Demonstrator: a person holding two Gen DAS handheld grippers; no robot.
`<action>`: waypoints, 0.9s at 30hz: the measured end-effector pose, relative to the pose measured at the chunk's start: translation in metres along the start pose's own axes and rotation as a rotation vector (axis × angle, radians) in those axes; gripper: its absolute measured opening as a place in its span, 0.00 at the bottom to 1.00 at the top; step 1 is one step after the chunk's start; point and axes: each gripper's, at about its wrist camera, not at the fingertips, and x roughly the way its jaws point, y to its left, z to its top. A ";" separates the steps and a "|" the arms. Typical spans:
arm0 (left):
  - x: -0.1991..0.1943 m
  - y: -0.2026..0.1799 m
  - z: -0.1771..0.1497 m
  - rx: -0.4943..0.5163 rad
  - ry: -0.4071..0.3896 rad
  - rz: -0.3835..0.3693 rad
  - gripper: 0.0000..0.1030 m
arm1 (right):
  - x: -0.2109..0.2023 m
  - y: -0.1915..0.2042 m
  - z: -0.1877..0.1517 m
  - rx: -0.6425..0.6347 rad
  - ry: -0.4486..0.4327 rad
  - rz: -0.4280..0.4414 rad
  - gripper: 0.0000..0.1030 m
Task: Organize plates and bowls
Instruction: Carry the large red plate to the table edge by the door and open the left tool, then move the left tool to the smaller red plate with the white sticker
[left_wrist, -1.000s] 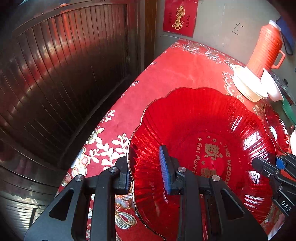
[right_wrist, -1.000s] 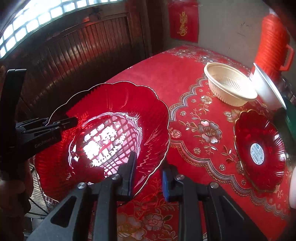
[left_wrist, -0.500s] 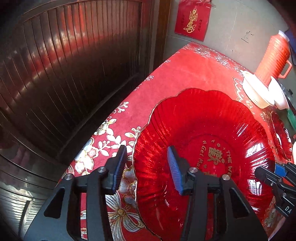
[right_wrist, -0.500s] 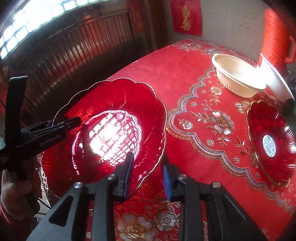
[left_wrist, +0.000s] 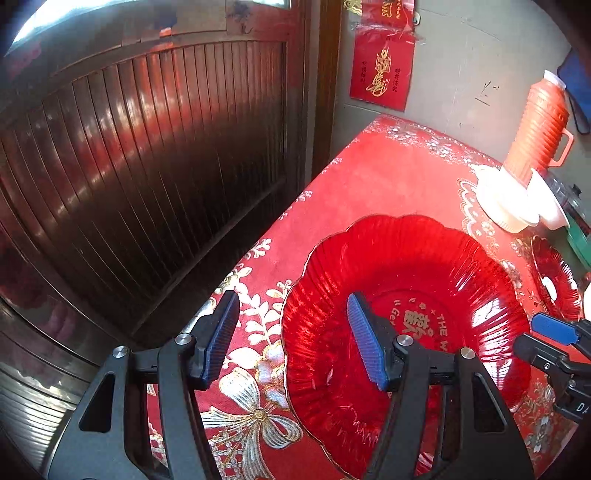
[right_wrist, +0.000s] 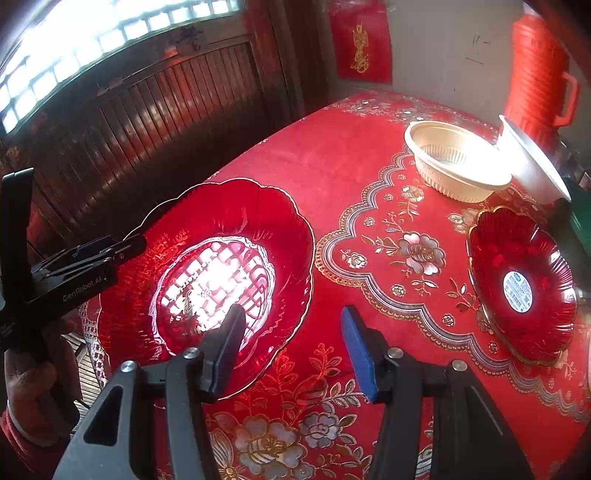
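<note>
A large scalloped red glass plate lies flat on the red tablecloth near the table's left edge. My left gripper is open, its fingers astride the plate's left rim without touching it. My right gripper is open, astride the plate's near right rim, apart from it. A smaller red plate with a white label lies at the right. A cream bowl stands at the back, and a white bowl leans beside it.
A red-orange thermos jug stands at the back right against the wall. The table edge drops off at the left beside a dark wooden door. A green object sits at the far right.
Both grippers opened, let go of the large plate's rim and drew back a little. The plate now rests on the table.
</note>
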 end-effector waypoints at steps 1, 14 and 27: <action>-0.005 -0.002 0.002 0.004 -0.015 0.001 0.60 | -0.002 0.000 0.000 0.002 -0.003 0.001 0.53; -0.038 -0.079 0.017 0.134 -0.069 -0.144 0.73 | -0.030 -0.036 -0.004 0.070 -0.048 -0.034 0.59; -0.044 -0.174 0.015 0.273 -0.063 -0.271 0.73 | -0.066 -0.101 -0.017 0.229 -0.094 -0.101 0.64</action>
